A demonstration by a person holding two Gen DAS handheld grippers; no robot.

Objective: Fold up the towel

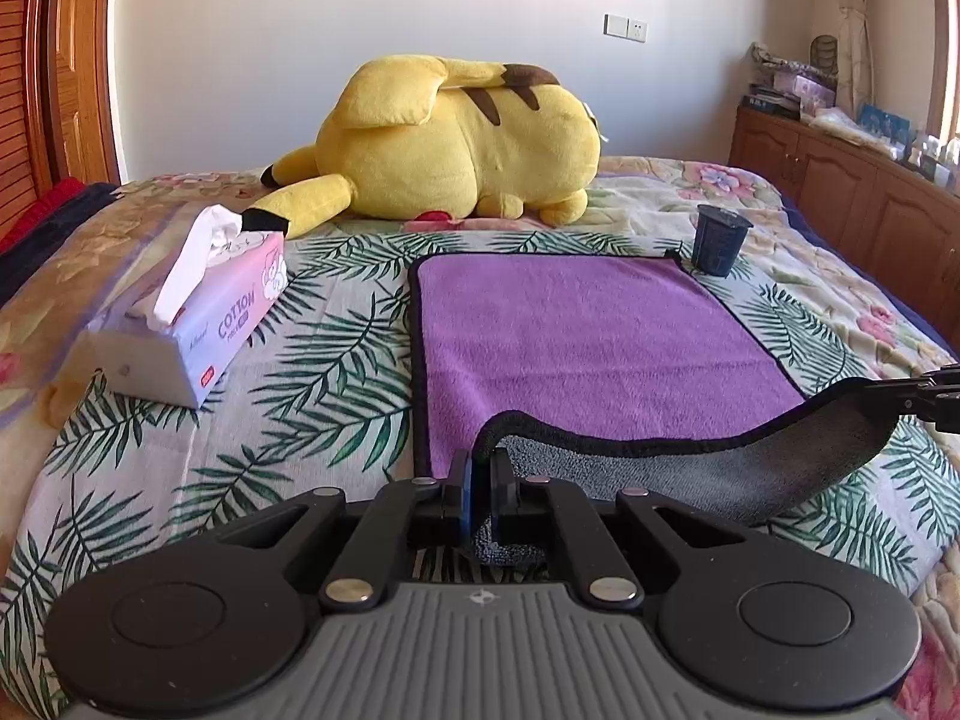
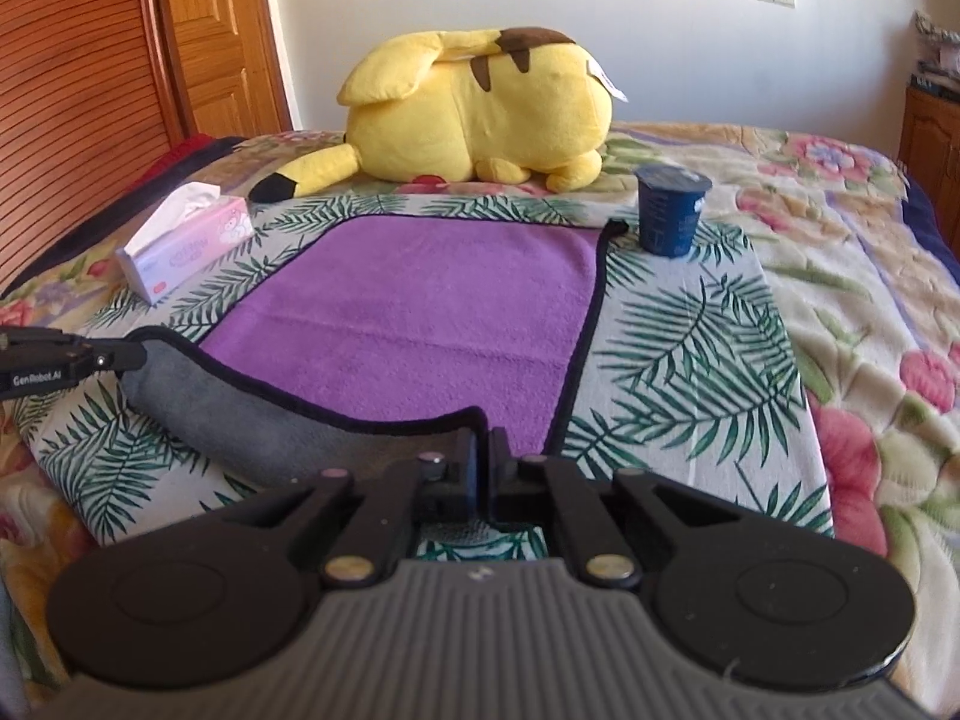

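Observation:
A purple towel (image 1: 588, 336) with a black hem and grey underside lies flat on the bed; it also shows in the right wrist view (image 2: 432, 312). Its near edge is lifted and curled over, grey side (image 1: 720, 468) showing. My left gripper (image 1: 482, 468) is shut on the towel's near left corner. My right gripper (image 2: 483, 450) is shut on the near right corner. Each gripper shows at the edge of the other's view: the right one (image 1: 936, 396), the left one (image 2: 60, 360).
A yellow plush toy (image 1: 456, 138) lies at the far side of the bed. A pink tissue box (image 1: 186, 318) sits left of the towel. A dark blue cup (image 1: 717, 243) stands at the towel's far right corner. Wooden cabinets (image 1: 840, 180) stand on the right.

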